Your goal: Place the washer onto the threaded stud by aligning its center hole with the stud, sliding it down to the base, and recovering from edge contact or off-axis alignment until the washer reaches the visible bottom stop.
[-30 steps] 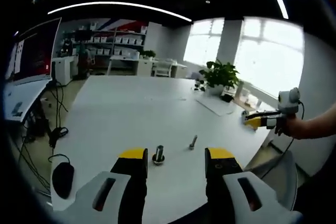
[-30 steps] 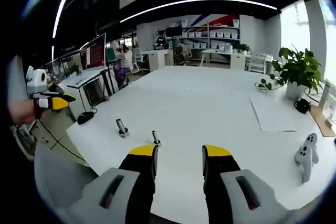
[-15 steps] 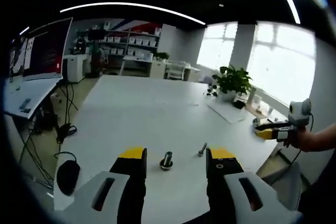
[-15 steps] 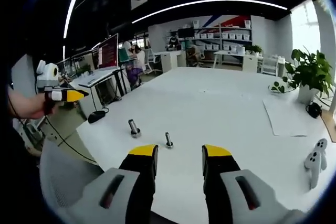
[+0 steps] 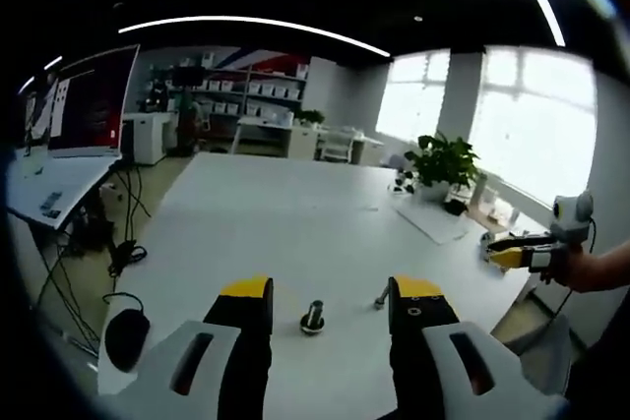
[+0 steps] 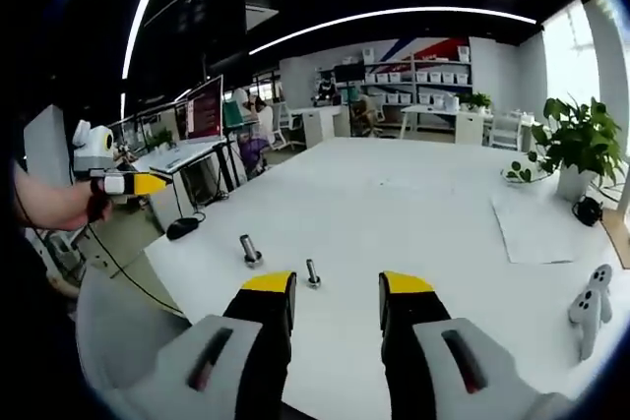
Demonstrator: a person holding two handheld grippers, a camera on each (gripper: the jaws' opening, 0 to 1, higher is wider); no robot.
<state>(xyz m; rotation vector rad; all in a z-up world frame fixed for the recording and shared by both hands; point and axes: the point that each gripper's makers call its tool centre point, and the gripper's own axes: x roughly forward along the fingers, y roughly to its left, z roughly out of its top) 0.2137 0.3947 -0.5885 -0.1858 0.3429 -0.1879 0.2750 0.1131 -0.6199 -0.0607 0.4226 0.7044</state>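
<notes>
White table (image 5: 285,213), stud (image 5: 313,316) near edge

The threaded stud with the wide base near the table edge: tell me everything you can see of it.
The threaded stud is a short, dark metal post standing upright on a wider round base, alone on the white table near its front edge. Nothing touches it. A smaller bolt lies apart on the table beside it. In the right gripper view the stud stands the same way. Its thread detail is too small to tell.

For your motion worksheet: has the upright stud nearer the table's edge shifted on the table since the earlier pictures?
Cannot tell of any shift. The stud keeps the same place beside the smaller bolt and near the table's edge; the whole view has slid, so the camera moved.
</notes>
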